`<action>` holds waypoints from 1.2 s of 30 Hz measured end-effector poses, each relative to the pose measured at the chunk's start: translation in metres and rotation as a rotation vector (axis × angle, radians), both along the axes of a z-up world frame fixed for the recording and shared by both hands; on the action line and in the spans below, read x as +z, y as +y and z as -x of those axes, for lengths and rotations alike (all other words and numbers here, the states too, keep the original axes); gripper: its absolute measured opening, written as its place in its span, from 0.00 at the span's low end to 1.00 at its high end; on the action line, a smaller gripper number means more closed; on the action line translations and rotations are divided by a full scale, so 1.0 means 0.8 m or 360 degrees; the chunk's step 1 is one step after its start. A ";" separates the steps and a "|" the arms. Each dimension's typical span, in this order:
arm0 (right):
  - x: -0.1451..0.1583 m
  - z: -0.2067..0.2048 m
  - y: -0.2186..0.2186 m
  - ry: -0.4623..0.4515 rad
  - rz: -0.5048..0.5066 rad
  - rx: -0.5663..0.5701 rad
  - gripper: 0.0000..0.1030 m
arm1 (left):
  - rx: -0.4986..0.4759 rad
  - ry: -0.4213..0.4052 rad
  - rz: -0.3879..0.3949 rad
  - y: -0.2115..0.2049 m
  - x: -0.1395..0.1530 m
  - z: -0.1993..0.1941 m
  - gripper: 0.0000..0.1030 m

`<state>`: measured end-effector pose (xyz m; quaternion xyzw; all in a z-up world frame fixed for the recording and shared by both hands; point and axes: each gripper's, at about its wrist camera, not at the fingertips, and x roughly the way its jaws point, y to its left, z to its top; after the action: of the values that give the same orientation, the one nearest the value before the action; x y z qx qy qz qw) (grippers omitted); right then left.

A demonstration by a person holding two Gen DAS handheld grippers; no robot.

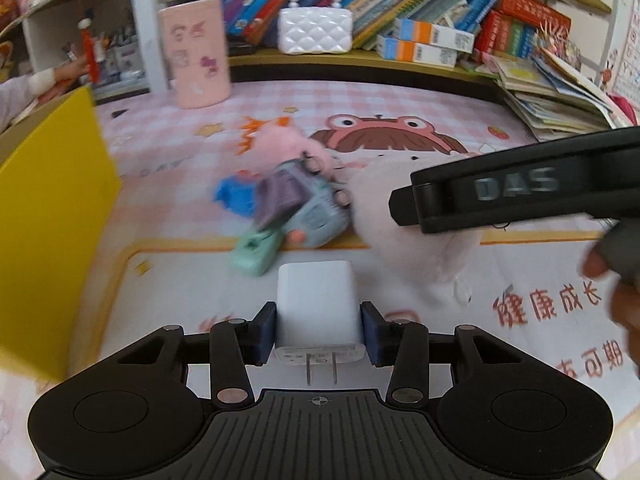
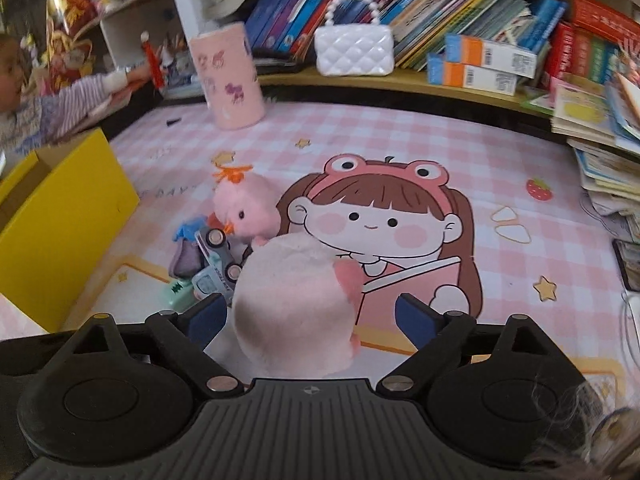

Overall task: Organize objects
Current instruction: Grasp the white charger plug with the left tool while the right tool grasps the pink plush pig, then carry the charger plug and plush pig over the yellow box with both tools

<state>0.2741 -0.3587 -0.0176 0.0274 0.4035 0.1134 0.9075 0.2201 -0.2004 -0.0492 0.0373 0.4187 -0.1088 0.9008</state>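
left gripper (image 1: pixel 319 330) – pads pressed on white charger plug (image 1: pixel 316 308), near edge of mat | right gripper (image 2: pixel 310 318) – jaws wide, pale pink plush (image 2: pixel 292 304) between, untouched | farther left: toy car (image 2: pixel 216 266), pink chick plush (image 2: pixel 244 210) | far left: yellow box (image 2: pixel 68 220)

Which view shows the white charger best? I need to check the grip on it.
The left wrist view: the white charger sits centred between the left tongs, both pads against its sides, prongs toward the camera. The right wrist view does not show it at all.
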 end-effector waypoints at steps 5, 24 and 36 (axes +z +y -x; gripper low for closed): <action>-0.018 -0.014 0.017 0.0028 0.0063 0.0076 0.83 | 0.0095 0.0031 0.0071 0.040 0.011 0.032 0.41; 0.021 0.087 0.014 -0.0120 0.0090 -0.0193 0.56 | 0.0146 -0.0074 0.0123 0.099 0.024 0.099 0.41; 0.024 0.207 0.080 -0.0004 0.0096 -0.0218 0.56 | 0.0045 -0.0151 0.0174 0.153 0.041 0.154 0.41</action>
<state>0.1087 -0.2945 0.0019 0.0274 0.4028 0.0388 0.9141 0.0969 -0.0781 -0.0165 -0.0128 0.3695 -0.1169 0.9218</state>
